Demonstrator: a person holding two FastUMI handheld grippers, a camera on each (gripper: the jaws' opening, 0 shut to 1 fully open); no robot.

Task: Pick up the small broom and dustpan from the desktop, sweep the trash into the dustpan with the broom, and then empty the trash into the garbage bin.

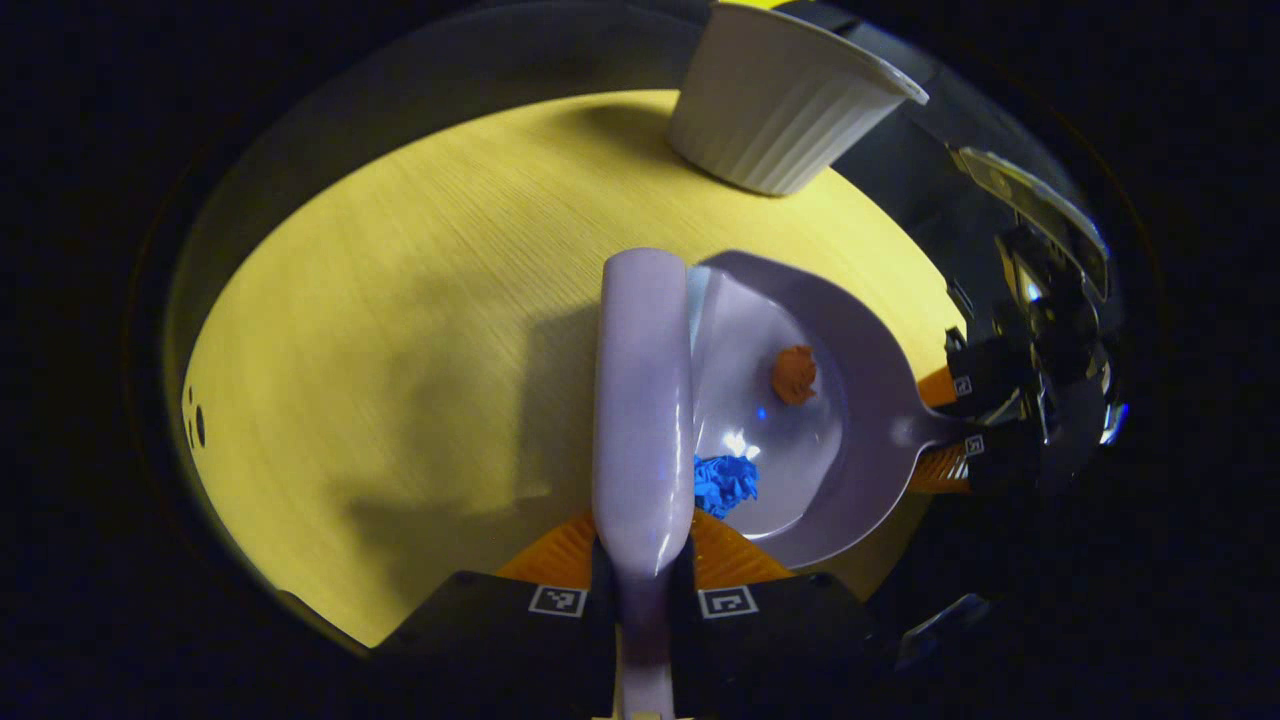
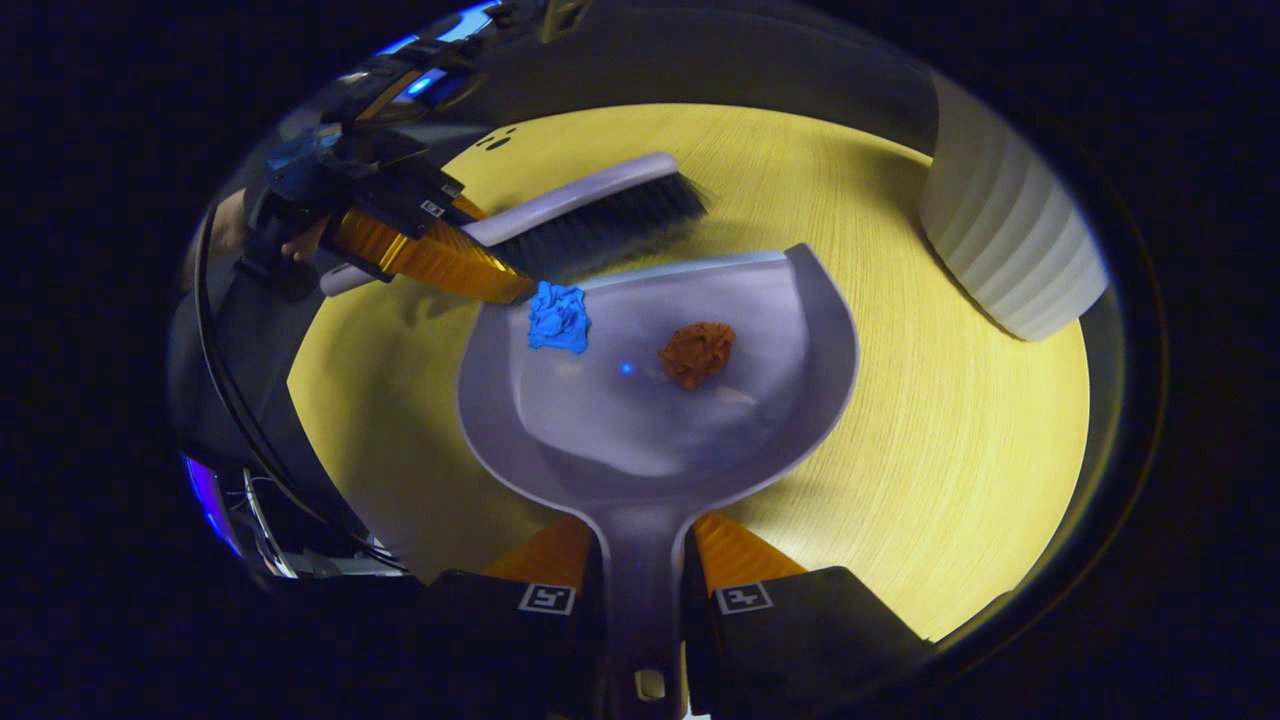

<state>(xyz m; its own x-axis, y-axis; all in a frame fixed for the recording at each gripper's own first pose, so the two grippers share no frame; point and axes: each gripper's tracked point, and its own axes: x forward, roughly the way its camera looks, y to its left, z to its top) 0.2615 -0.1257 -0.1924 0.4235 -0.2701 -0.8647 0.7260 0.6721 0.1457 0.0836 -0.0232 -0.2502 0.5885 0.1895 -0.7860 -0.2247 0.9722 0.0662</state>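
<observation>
The worktop [image 2: 940, 420] is pale yellow wood with a fine grain. A lilac dustpan [image 2: 660, 400] lies flat on it, the broom's [image 2: 600, 215] dark bristles down on the wood just beyond its open lip. A white ribbed garbage bin [image 1: 780, 100] stands near the far edge, apart from the dustpan.

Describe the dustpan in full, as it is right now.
The dustpan is a pale lilac scoop of glossy, plastic-looking material, with a raised curved wall and a straight open lip. It lies on the yellow wood-grain desktop. The right tool clamps its handle. A crumpled blue scrap and an orange-brown one lie inside. The broom stands at its lip.
</observation>
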